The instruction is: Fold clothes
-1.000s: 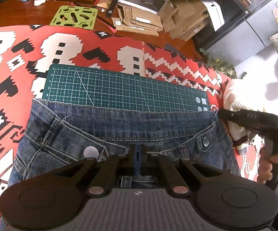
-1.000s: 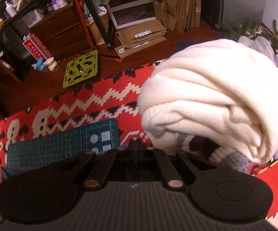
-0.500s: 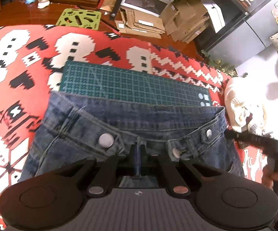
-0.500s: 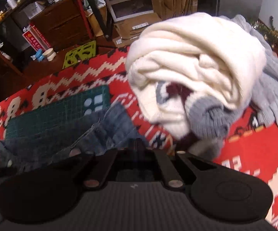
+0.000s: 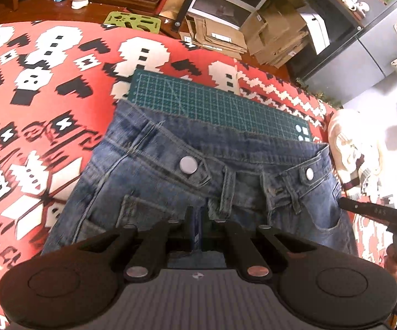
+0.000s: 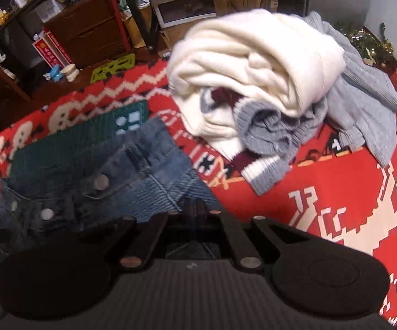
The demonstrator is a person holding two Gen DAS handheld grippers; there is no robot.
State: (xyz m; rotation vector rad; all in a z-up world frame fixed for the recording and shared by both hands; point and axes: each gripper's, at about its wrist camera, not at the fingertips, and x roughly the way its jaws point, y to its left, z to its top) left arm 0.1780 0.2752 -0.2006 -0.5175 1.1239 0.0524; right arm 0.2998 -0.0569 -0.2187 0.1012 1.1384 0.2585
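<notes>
Blue jeans [image 5: 154,181] lie flat on the red patterned blanket [image 5: 61,104], waistband away from me, overlapping the green cutting mat [image 5: 212,104]. My left gripper [image 5: 195,228] hovers low over the jeans below the fly, fingers pressed together. A thin blue strip shows between them, and I cannot tell whether it is denim. My right gripper [image 6: 195,211] is shut over the right hip of the jeans [image 6: 143,181]. In the left wrist view the right gripper [image 5: 347,203] touches the jeans' right edge beside the pocket, with a hand [image 5: 393,261] on its handle.
A heap of cream and grey knitwear [image 6: 267,77] lies on the blanket just right of the jeans. Beyond the blanket's far edge are flattened cardboard boxes [image 5: 253,33], a green stencil [image 5: 132,23], wooden drawers [image 6: 88,35] and cluttered shelves.
Both grippers have drawn back from the waistband toward me along the jeans. The right one left the cream sweater and now looks down on the jeans. The jeans stay put against the mat.
</notes>
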